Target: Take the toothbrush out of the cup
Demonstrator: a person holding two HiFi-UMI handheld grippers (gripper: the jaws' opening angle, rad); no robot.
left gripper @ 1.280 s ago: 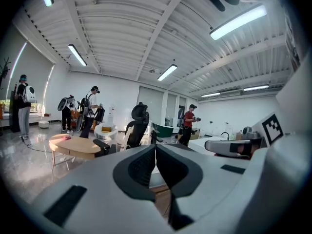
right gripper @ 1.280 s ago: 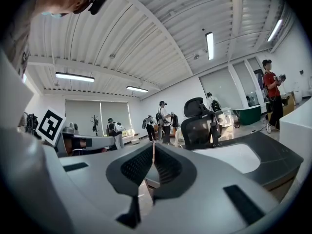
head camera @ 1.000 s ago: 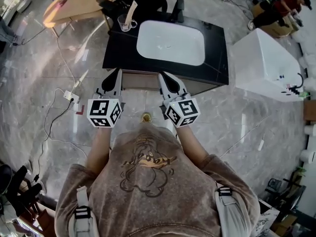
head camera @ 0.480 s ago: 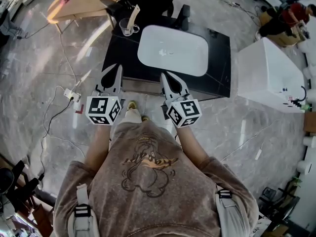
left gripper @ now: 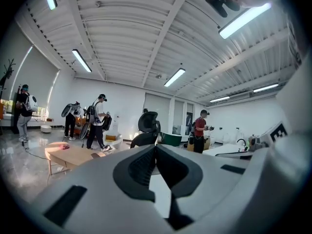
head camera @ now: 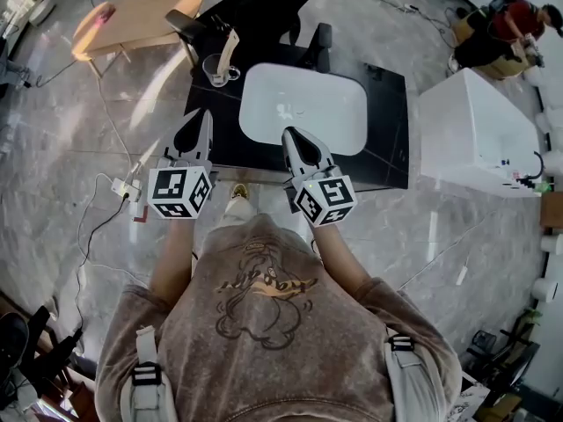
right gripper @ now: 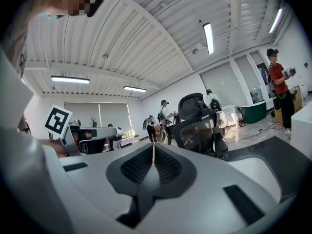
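Facing the cup (head camera: 214, 70), toothbrush (head camera: 229, 49) seemingly inside: left gripper (head camera: 201, 123), right gripper (head camera: 293, 137); jaws together, empty

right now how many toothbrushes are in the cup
1: the toothbrush leans in the clear cup at the far left corner of the dark counter, beside the white sink. No other shows, though the view is small.

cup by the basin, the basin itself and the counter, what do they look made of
Cup: clear glass or plastic, since the dark counter shows through it; I cannot tell which. Basin: glossy white, probably ceramic, with soft light reflections on it. Counter: black and smooth with faint pale lines, likely stone or a stone-look laminate.
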